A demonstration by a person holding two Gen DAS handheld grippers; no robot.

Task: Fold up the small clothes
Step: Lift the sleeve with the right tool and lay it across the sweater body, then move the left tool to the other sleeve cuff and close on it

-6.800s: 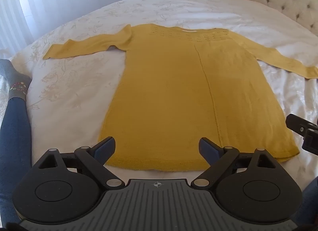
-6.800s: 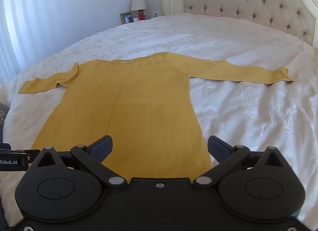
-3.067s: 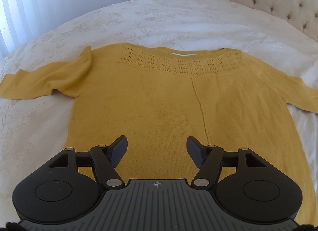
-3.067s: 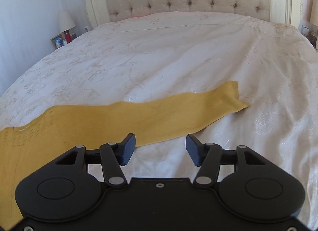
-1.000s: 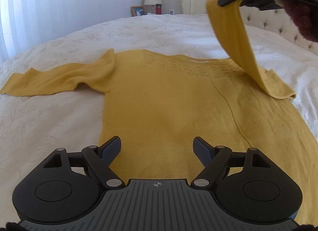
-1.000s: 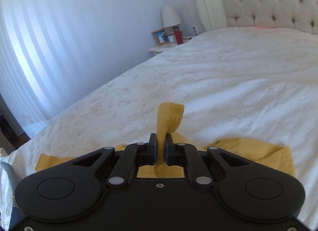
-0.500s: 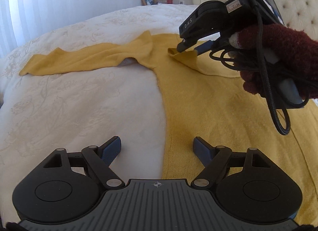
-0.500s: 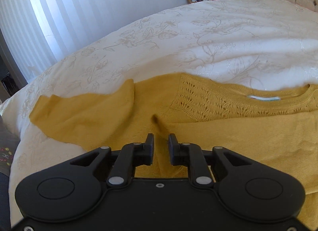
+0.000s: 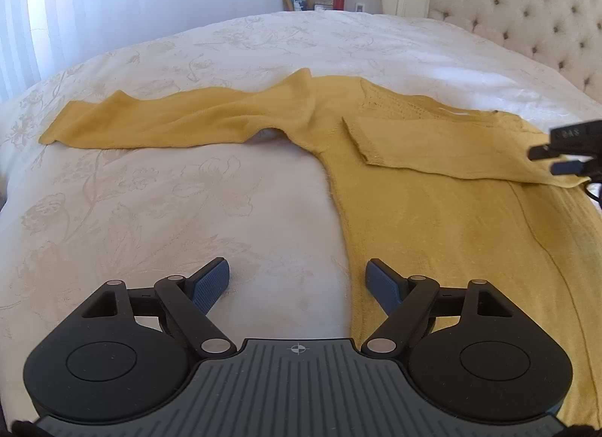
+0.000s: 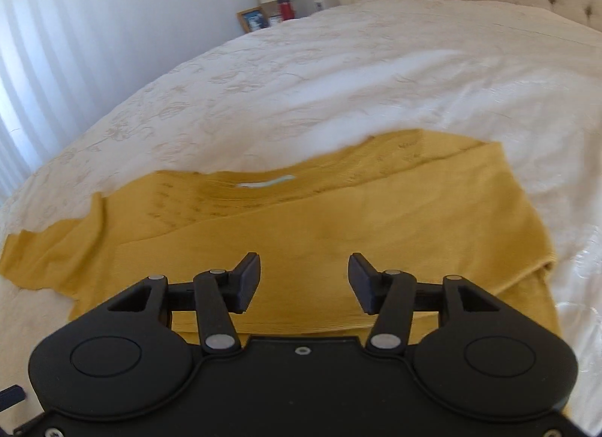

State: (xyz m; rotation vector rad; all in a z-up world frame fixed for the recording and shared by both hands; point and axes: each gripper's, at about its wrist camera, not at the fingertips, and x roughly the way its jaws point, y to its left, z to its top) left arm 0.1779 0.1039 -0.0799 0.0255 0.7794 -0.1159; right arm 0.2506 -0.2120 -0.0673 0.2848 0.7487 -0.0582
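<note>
Right gripper [image 10: 304,282] jaws opening, nothing between them, above yellow sweater [image 10: 338,233]. Left gripper [image 9: 299,284] spread wide, empty, over its side edge. Sweater flat on white bedspread [image 9: 150,211], one sleeve [image 9: 444,149] folded across chest.

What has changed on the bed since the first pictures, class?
The right tongs lifted the sweater's right sleeve, folded it across the chest and let go; their jaws are opening, nothing between them. The left sleeve stays spread on the bed; the left tongs stay open, empty.
</note>
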